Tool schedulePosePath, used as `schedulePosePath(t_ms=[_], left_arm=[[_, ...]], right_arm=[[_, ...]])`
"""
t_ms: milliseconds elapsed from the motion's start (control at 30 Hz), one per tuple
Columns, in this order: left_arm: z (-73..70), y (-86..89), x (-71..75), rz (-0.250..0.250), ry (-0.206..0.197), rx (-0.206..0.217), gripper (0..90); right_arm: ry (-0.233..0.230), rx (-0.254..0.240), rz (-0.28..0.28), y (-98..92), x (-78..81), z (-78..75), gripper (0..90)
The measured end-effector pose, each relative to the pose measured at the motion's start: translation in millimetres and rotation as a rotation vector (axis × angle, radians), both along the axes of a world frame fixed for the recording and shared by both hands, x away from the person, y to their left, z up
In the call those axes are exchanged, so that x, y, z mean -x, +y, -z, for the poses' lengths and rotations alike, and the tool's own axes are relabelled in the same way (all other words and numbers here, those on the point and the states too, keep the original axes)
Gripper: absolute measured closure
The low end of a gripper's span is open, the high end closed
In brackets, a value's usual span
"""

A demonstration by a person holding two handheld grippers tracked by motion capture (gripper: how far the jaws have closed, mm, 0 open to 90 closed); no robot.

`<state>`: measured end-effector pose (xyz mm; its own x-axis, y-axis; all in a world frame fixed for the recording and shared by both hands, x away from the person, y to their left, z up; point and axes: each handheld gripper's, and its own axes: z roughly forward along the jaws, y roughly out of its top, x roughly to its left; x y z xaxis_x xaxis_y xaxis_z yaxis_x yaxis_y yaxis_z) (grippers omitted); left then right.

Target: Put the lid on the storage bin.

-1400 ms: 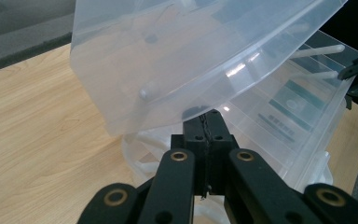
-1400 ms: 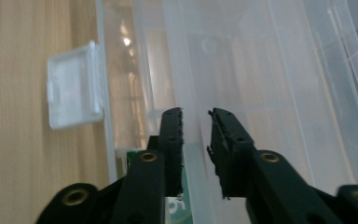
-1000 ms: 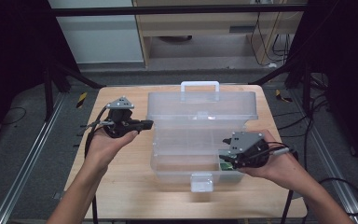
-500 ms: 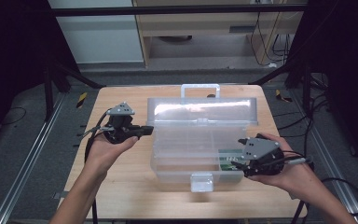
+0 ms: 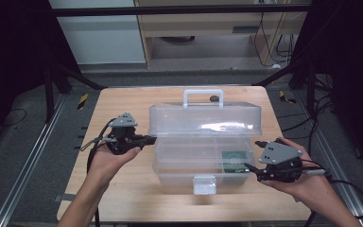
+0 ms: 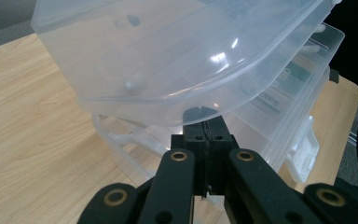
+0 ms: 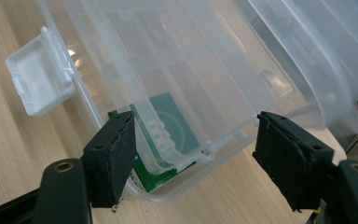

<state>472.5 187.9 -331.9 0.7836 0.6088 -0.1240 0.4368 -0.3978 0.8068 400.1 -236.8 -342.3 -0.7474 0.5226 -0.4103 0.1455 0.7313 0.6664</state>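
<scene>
A clear plastic toolbox point(image 5: 189, 176) stands mid-table with its lid point(image 5: 205, 120) half raised, white handle point(image 5: 203, 92) at the far side. My left gripper point(image 5: 152, 139) is shut, and its tips point(image 6: 208, 123) sit right under the lid's point(image 6: 168, 56) left rim. My right gripper point(image 5: 251, 170) is at the box's right front corner. Its jaws have just been opening and stand wide, with the box's corner point(image 7: 186, 161) between them, untouched. A green flat item point(image 7: 168, 112) lies inside that corner point(image 5: 234, 160).
The box's white latch point(image 5: 204, 184) hangs open at the front point(image 7: 39, 81). The wooden table point(image 5: 123, 198) has bare room left and right of the box. Its edges drop to dark floor, rails and cables.
My right gripper drew back to the right, away from the box's front corner, and its jaws widened. The left gripper and the lid stayed put.
</scene>
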Motion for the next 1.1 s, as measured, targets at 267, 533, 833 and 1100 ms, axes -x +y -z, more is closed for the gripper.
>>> schedulePosePath(t_ms=[267, 533, 833, 1100], left_arm=[[4.4, 0.1, 3.4, 0.006, -0.001, 0.001, 89.9], [11.3, 0.0, 8.3, 0.016, 0.003, -0.011, 89.9], [18.6, 2.3, 12.4, 0.018, 0.004, -0.009, 89.9], [26.3, 5.0, 16.8, 0.016, 0.008, -0.003, 89.9]], right_arm=[[0.002, -0.021, 0.035, -12.3, 0.7, 5.7, 30.0], [-0.001, -0.047, 0.093, -26.9, 0.1, 10.4, 31.4], [-0.002, -0.057, 0.150, -37.4, -3.3, 16.1, 30.6], [0.006, -0.064, 0.210, -46.9, -10.7, 28.1, 30.0]])
